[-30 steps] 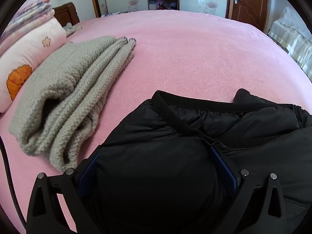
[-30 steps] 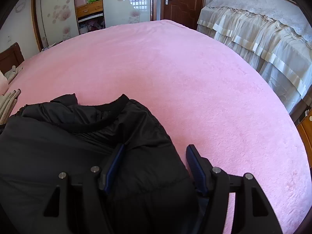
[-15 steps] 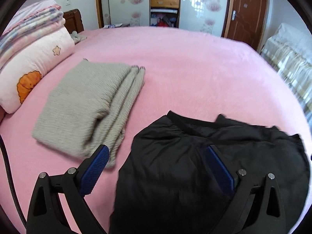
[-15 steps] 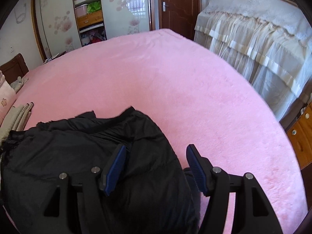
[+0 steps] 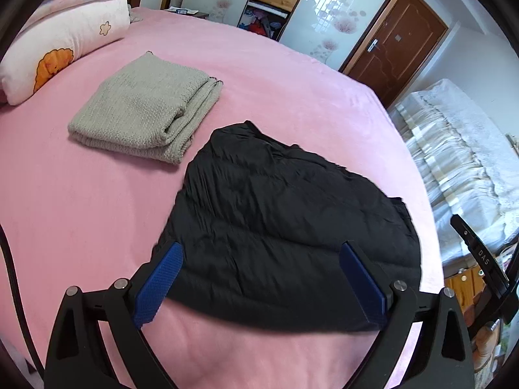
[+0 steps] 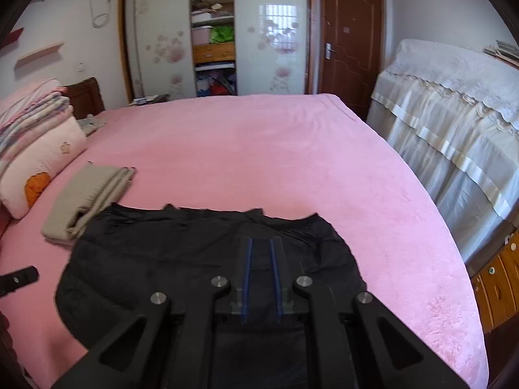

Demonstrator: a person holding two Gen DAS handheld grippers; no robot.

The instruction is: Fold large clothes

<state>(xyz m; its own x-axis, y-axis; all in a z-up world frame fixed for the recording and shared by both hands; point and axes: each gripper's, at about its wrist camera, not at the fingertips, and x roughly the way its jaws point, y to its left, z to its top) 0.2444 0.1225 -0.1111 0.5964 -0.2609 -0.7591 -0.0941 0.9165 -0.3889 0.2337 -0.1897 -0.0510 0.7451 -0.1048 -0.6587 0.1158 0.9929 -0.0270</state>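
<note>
Both lifted clear of black jacket (image 5: 285,227) folded on bed (image 5: 292,97) | left hand-held gripper (image 5: 259,278) spread, empty | right hand-held gripper (image 6: 260,278) just closed, nearly pressed together, nothing pinched | fold seems finished

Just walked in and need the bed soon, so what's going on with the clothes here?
A person is folding large clothes on the pink bed cover, with a two-finger gripper in each hand. A black puffy jacket lies folded on the cover, held by neither gripper. The left gripper is open above the jacket's near edge. The right gripper has just been closing and is nearly shut, with nothing between its jaws. A folded beige knit sweater lies beside the jacket, near a white pillow with an orange print.
</note>
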